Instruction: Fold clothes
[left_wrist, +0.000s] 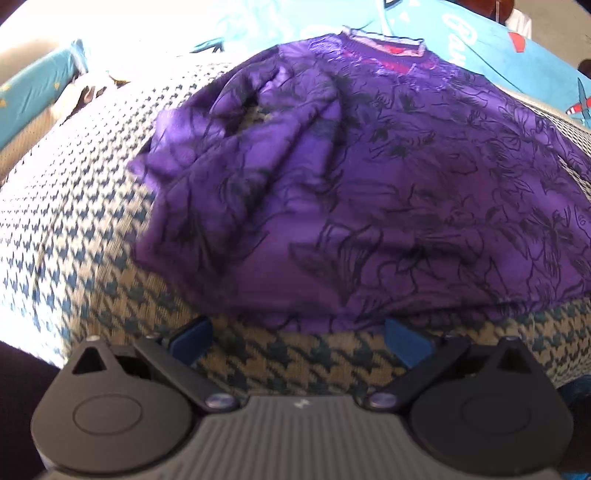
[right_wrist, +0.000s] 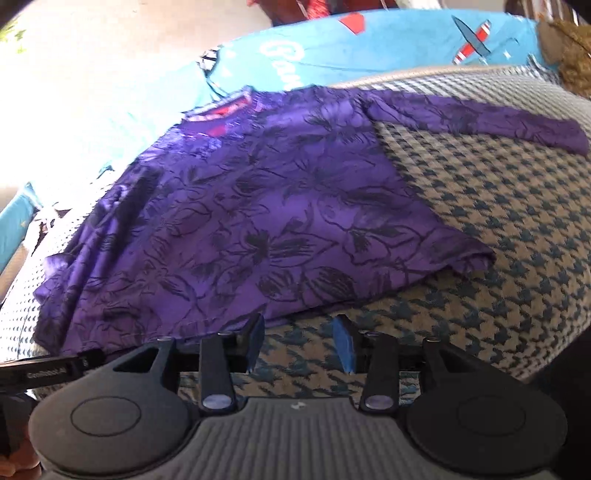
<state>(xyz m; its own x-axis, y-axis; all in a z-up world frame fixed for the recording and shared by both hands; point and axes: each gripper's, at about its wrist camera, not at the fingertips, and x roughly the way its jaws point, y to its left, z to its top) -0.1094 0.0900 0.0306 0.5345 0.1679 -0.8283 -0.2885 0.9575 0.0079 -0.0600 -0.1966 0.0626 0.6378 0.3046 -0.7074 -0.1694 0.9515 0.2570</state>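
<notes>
- Purple shirt (left_wrist: 369, 177) lies spread on the houndstooth cover (left_wrist: 74, 229), collar (left_wrist: 384, 40) at the far end, hem nearest both grippers.
- Left gripper (left_wrist: 299, 332): jaws wide apart, nothing between them, just short of the hem.
- Right gripper (right_wrist: 299, 339): jaws partly apart, empty, at the hem edge.
- One sleeve (right_wrist: 480, 122) lies stretched out flat; the other side (left_wrist: 236, 122) is bunched.
- My read: hem pick-up is next. Pinch both layers near the hem corners, hands level, lift evenly.
- Risk: thin cloth slips, or cover gets pinched too.
- Blue bedsheet (right_wrist: 369, 48) behind, irrelevant.
</notes>
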